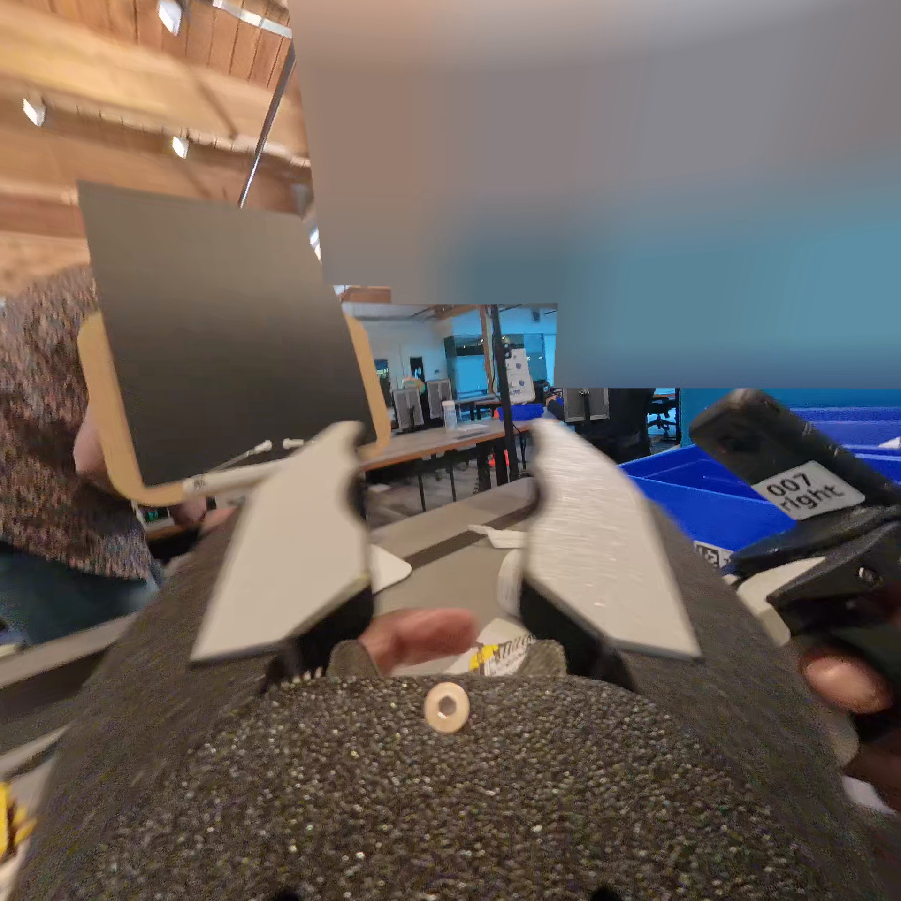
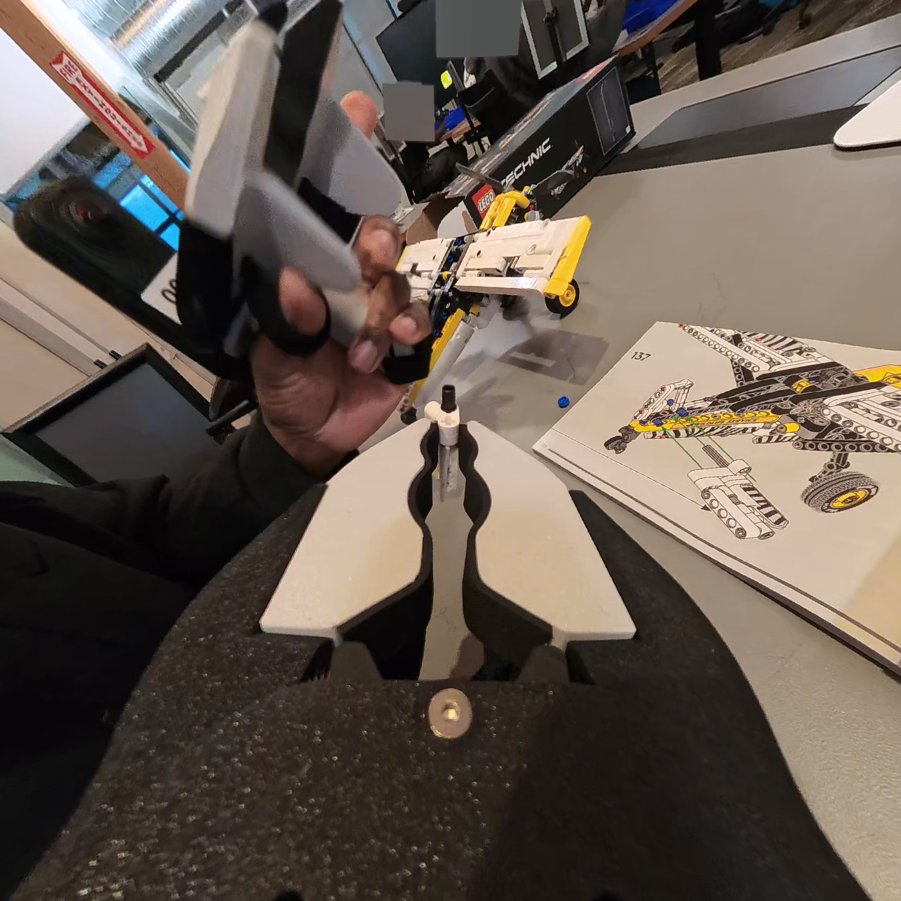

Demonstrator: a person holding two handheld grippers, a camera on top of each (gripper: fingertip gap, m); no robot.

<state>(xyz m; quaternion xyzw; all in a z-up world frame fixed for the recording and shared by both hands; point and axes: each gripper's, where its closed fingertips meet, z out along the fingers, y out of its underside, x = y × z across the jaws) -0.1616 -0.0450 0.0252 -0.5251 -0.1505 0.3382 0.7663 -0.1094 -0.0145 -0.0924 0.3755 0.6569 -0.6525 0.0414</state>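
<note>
My right gripper [image 2: 446,431] is shut on a small white brick connector [image 2: 447,423] with a black pin standing out of its top, and holds it just above the grey table [image 2: 682,273]. A yellow and white brick model [image 2: 492,258] stands on the table beyond it. My left gripper [image 1: 446,439] is open and empty, raised and pointing out into the room. In the right wrist view the left gripper [image 2: 273,161] is held in a hand, up and to the left of the model. The right gripper's black housing [image 1: 760,439] shows at the right of the left wrist view.
An open instruction booklet [image 2: 731,439] lies to the right. A black box [image 2: 551,151] stands behind the model. A tiny blue piece [image 2: 563,401] lies on the table. Blue bins [image 1: 707,492] stand at the right. A person holds a dark, wood-edged board [image 1: 219,331] at the left.
</note>
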